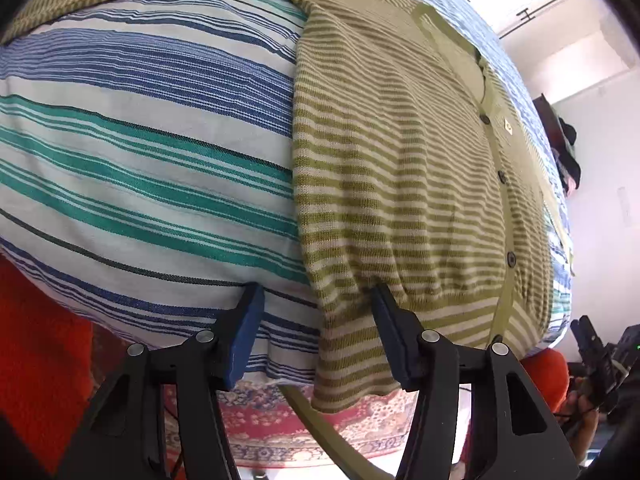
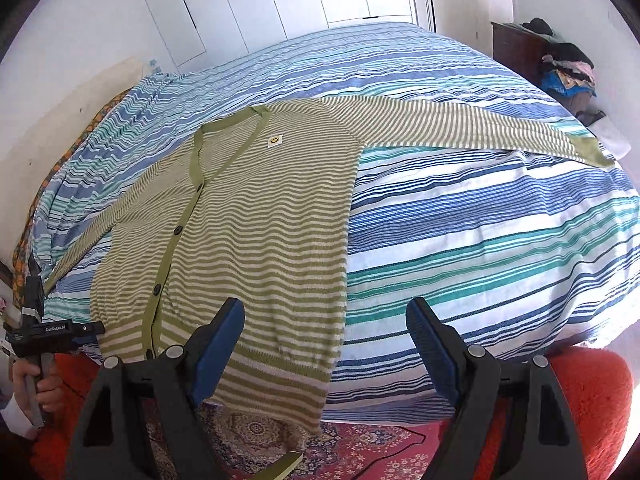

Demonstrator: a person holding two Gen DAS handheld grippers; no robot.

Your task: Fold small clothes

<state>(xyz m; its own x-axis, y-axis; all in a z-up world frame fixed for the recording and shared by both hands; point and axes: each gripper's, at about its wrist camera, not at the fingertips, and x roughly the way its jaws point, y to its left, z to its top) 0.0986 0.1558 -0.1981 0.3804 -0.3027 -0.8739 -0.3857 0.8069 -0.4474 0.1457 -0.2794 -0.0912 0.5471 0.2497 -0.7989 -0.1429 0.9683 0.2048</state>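
Cardigan (image 2: 240, 220) lies flat on the bed (image 2: 480, 220), hem hanging over the near edge, long axis running away. Left gripper (image 1: 316, 332), half open and empty, straddles its hem corner; right gripper (image 2: 324, 344) gapes empty.

One striped cardigan (image 2: 248, 220), four dark buttons, one striped bedspread (image 2: 480, 220), two hand-held grippers.

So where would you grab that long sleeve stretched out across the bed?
Probably at the plain green cuff: the sleeve lies flat and straight, so its far end folds back easily over the cardigan. Come from above with the open right claw, pinching across the cuff.
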